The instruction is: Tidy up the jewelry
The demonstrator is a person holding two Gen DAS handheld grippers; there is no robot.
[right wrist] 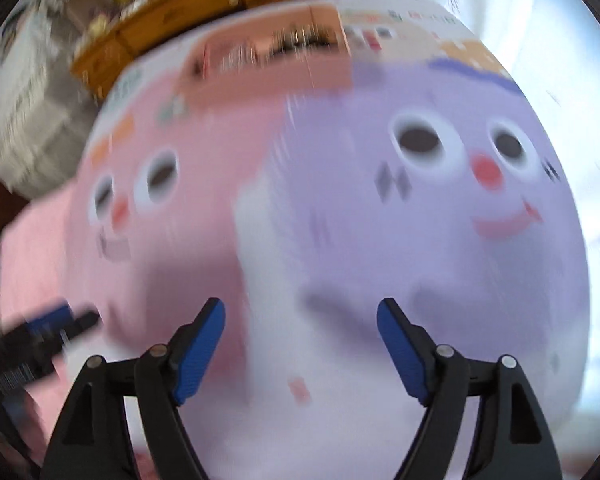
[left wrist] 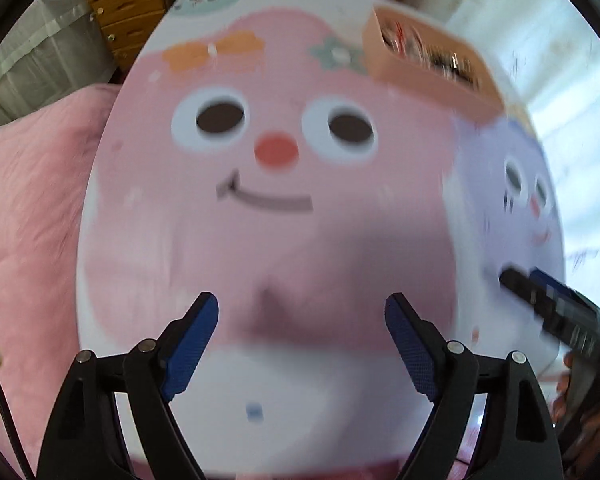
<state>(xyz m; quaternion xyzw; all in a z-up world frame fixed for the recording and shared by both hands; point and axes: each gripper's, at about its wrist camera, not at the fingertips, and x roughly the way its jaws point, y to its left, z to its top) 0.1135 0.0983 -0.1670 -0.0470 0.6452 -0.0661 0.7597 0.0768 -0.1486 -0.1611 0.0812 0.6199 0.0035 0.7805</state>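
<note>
A pink-orange jewelry box (left wrist: 428,64) with blurred small items inside stands at the far right of a table (left wrist: 148,184) printed with a pink cartoon face. It also shows in the right wrist view (right wrist: 272,60), far and centre-left. My left gripper (left wrist: 302,316) is open and empty over the near part of the pink face. My right gripper (right wrist: 300,320) is open and empty above the purple cartoon face (right wrist: 440,200); it also shows at the right edge of the left wrist view (left wrist: 548,304). Both views are motion-blurred.
A pink quilt (left wrist: 24,220) lies left of the table. A wooden chest of drawers (left wrist: 124,4) stands behind it. A bright white wall (right wrist: 560,40) is to the right. The left gripper's tip (right wrist: 52,328) shows low on the left in the right wrist view.
</note>
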